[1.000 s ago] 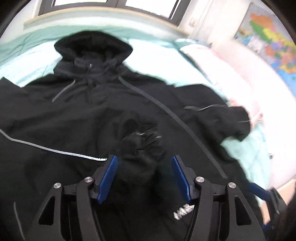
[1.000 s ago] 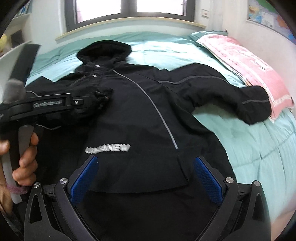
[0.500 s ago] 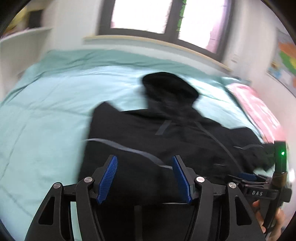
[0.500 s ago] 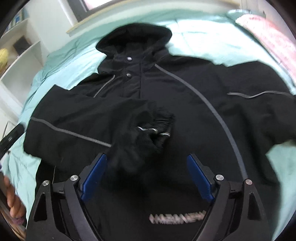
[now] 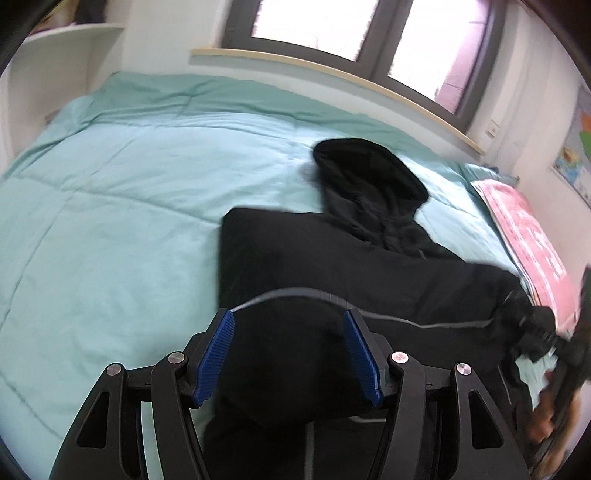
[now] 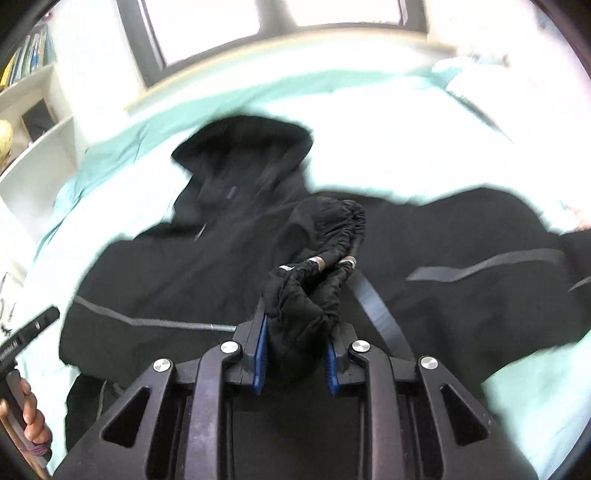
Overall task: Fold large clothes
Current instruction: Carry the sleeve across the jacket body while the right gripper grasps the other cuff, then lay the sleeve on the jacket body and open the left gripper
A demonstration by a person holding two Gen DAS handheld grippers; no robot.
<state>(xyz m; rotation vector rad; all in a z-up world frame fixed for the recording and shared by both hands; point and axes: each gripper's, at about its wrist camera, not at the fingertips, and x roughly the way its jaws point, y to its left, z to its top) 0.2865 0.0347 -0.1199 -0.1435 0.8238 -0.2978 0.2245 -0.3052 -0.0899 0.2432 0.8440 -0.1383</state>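
Your right tongs (image 6: 294,360) are clenching a bunched sleeve cuff (image 6: 317,266) of the black hooded jacket (image 6: 192,266), the gathered elastic edge sticking up just ahead of the blue pads. Your left tongs (image 5: 290,354) are standing released, nothing between them, hovering over a folded-in part of the jacket with a grey stripe (image 5: 295,293) curving just beyond the tips. The jacket is lying spread on the teal bed (image 5: 110,206), its hood (image 5: 365,173) pointing away from both tongs toward the window (image 5: 332,26). A pink pillow (image 5: 532,236) is lying to the right of your left tongs.
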